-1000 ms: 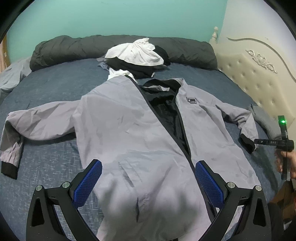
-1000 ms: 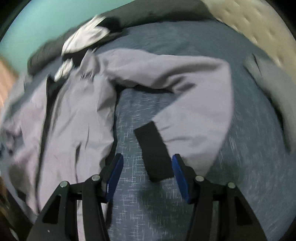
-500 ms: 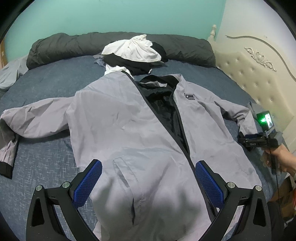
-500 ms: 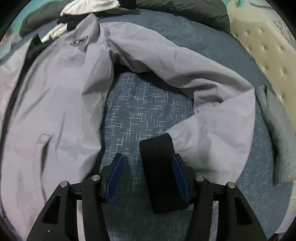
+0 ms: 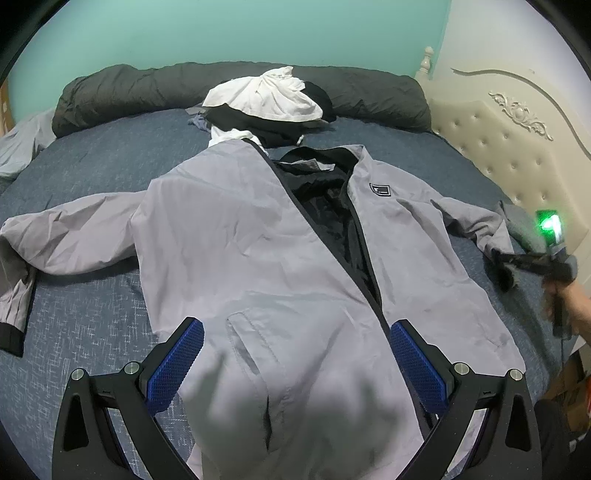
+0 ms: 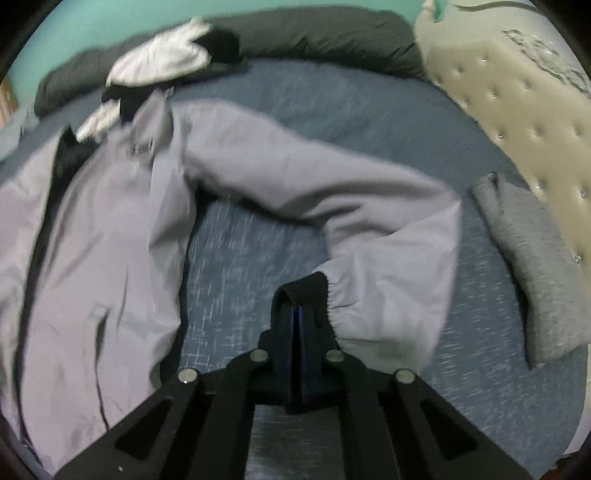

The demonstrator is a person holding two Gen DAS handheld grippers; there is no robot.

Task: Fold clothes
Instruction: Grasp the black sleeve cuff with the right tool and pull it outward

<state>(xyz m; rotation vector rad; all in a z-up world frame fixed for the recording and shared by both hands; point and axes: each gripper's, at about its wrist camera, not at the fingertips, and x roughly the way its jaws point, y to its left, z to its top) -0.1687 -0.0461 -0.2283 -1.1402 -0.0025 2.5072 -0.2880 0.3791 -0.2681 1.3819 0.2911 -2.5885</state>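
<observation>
A grey jacket [image 5: 258, 266] of thin, crinkled shell fabric lies face up and spread flat on the bed [image 5: 92, 166], its front open along a black edge so the dark lining [image 5: 332, 206] shows in a long V. At the far left its sleeve [image 5: 66, 236] runs out, bends down and ends in a black ribbed cuff [image 5: 11, 338]. A slanted welt pocket [image 5: 251, 343] sits on the near panel, and a small dark rectangular patch [image 5: 380, 190] marks the chest on the other side.

The left gripper [image 5: 295, 369] hangs over the jacket's lower hem, its jaws spread wide with nothing between them — only the blue, finely gridded pads [image 5: 177, 369] frame the cloth.

Further right, the right gripper [image 6: 295, 325] has its jaws pressed together, pinching the black ribbed cuff of the right sleeve [image 6: 303, 295]; the sleeve [image 6: 351, 206] bends sharply back on itself above the cuff. From the left wrist view a hand [image 5: 565, 302] holds that gripper, blurred, with a green light [image 5: 548, 225] on top.

The bedcover is dark blue with a pale flecked weave. Beyond the collar sits a heap of clothes [image 5: 266, 107] — white crumpled cloth over black. A long dark charcoal bolster [image 5: 122, 88] lies along the far edge, against a teal wall [image 5: 221, 33]. At the right, a folded grey knit piece [image 6: 528, 258] lies beside a cream button-tufted headboard [image 5: 517, 147] with carved scrollwork.
</observation>
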